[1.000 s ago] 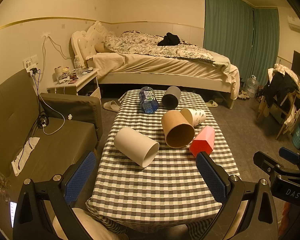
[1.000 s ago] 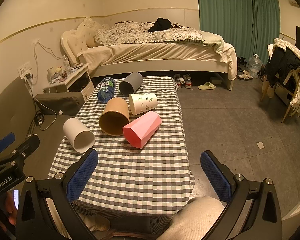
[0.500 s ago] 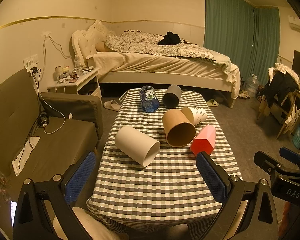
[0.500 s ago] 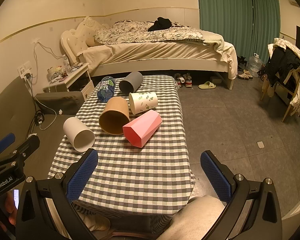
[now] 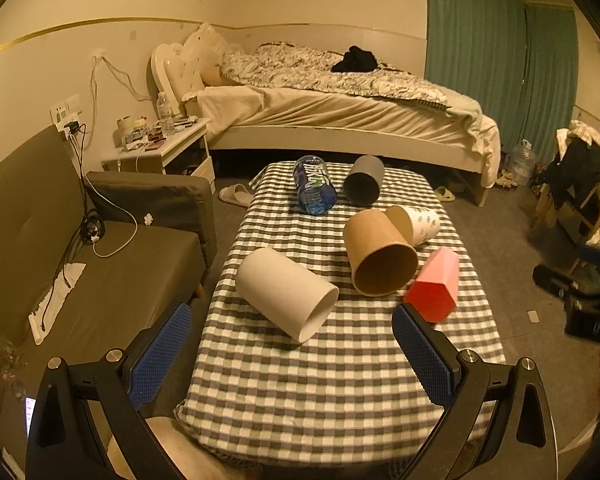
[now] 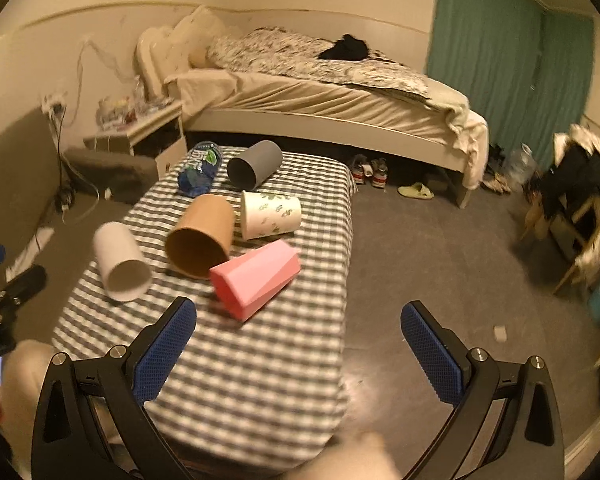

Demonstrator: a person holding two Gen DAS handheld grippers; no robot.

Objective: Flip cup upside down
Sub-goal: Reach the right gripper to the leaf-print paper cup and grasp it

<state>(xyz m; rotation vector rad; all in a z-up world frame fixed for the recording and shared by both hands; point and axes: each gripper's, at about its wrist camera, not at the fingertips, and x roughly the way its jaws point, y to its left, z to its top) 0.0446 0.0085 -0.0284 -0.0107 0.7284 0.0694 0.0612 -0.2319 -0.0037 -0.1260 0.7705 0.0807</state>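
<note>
Several cups lie on their sides on the checked table (image 5: 311, 376): a white cup (image 5: 286, 294), a brown cup (image 5: 377, 258), a pink faceted cup (image 5: 435, 284), a patterned white cup (image 5: 417, 224) and a grey cup (image 5: 363, 180). In the right wrist view they show as white (image 6: 120, 262), brown (image 6: 202, 236), pink (image 6: 256, 278), patterned (image 6: 270, 215) and grey (image 6: 254, 163). My left gripper (image 5: 292, 354) is open and empty above the table's near end. My right gripper (image 6: 300, 344) is open and empty, off the table's right front.
A blue water bottle (image 5: 313, 184) lies at the table's far end. A dark sofa (image 5: 60, 248) stands left of the table, a nightstand (image 5: 160, 152) and a bed (image 5: 339, 108) behind it. A chair with clothes (image 6: 575, 184) stands at the right.
My right gripper has swung to the right and forward, so the table sits further left in its blurred view. My left gripper has edged slightly closer to the table. No cup has moved.
</note>
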